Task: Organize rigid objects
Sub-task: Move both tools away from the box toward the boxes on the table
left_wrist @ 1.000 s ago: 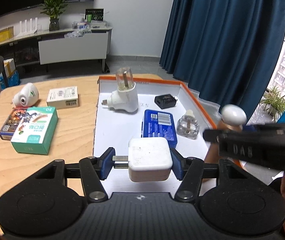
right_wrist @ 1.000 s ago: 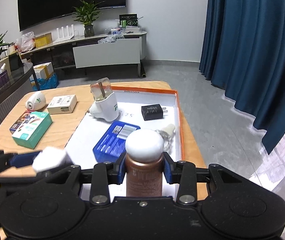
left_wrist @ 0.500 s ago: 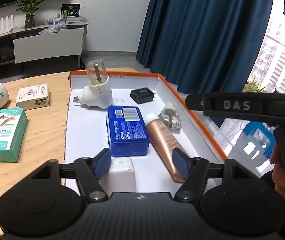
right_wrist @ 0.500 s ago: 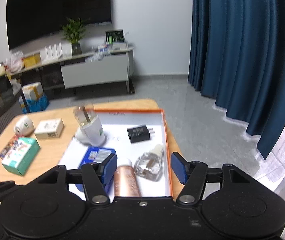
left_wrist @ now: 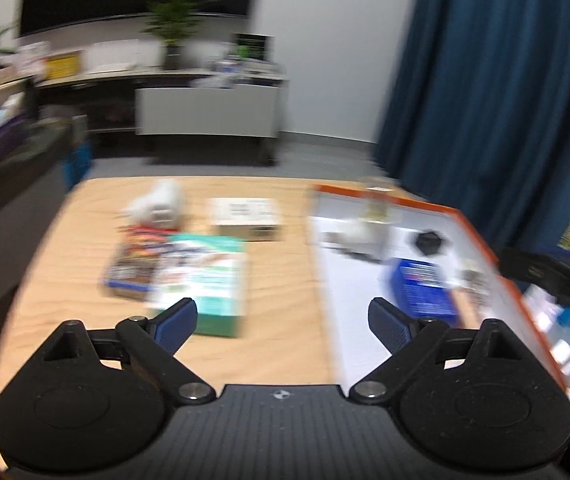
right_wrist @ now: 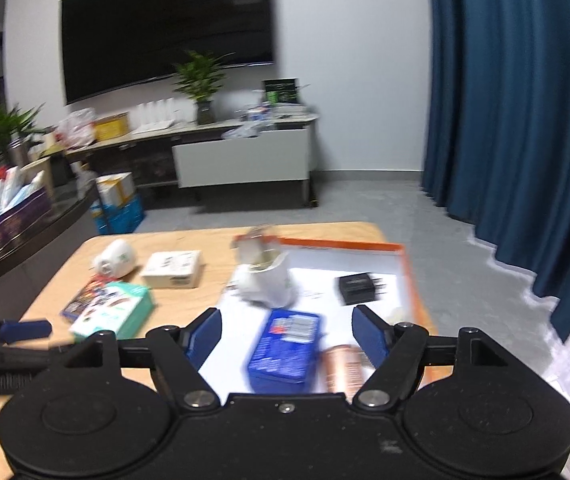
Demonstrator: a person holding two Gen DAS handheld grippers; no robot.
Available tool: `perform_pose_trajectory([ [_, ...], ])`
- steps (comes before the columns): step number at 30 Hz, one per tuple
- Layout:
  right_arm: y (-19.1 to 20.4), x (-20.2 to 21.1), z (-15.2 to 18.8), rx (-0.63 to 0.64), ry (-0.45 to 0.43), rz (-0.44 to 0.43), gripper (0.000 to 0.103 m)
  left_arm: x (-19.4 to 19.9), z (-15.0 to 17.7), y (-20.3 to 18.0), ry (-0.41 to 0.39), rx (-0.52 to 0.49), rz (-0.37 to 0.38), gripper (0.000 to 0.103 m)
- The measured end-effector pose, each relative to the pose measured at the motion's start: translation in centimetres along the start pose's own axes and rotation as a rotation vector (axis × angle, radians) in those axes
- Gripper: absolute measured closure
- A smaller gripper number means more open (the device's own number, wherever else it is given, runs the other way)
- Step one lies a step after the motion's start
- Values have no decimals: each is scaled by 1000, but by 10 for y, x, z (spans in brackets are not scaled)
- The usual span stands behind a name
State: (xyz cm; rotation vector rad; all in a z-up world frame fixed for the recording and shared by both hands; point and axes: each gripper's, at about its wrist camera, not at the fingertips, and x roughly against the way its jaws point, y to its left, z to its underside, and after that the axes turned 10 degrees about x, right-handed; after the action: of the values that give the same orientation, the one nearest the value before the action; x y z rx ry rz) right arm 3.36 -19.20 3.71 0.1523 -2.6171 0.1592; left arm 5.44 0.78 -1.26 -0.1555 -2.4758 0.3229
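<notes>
An orange-rimmed white tray [right_wrist: 409,276] lies on the right of the wooden table [left_wrist: 277,264]. In it are a blue box [right_wrist: 285,346], a copper bottle [right_wrist: 343,368] lying flat, a black charger [right_wrist: 359,288] and a white plug-in vaporizer [right_wrist: 263,280]. Left of the tray lie a green box [left_wrist: 201,284], a colourful box [left_wrist: 135,260], a small white box [left_wrist: 245,216] and a white rounded device [right_wrist: 115,260]. My left gripper [left_wrist: 283,320] hangs over the table's near edge, jaws opening, nothing between them. My right gripper [right_wrist: 285,338] hovers above the tray's near end, jaws opening and empty.
A dark cabinet edge [right_wrist: 25,248] runs along the table's left side. Behind the table are a low sideboard [right_wrist: 241,156] with a potted plant [right_wrist: 201,80] and a blue curtain [right_wrist: 517,120] at the right. The left wrist view is blurred.
Both grippers let go: the white adapter and the copper bottle now lie in the tray. The left gripper swung left toward the boxes on the table; the right one rose and drew back.
</notes>
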Motion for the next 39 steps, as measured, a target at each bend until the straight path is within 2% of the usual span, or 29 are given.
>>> perform_pose_trajectory([
  [4,26,-7,-4,45,9,-55,16,-5,-14,45,-9,98,-123,7],
  [9,58,-18,-8,111,21,-97,16,-23,-27,79,6,135,-206,7],
  [12,72,-27,-9,147,27,-112,15,-36,-33,90,21,135,-219,7],
  [20,96,-64,-22,155,61,-151,14,-48,-40,109,25,145,-192,7],
  [24,107,-78,-32,150,48,-140,14,-46,-39,102,9,124,-169,7],
  [27,102,-80,-35,126,17,-99,14,-46,-39,86,10,103,-88,3],
  [32,79,-76,-37,74,5,-33,14,-65,-27,42,42,36,-13,2],
  [35,65,-73,-35,52,6,-15,14,-82,-17,20,59,-27,-46,2],
  [39,51,-72,-30,13,9,-7,14,-101,-13,9,76,-44,-100,2],
])
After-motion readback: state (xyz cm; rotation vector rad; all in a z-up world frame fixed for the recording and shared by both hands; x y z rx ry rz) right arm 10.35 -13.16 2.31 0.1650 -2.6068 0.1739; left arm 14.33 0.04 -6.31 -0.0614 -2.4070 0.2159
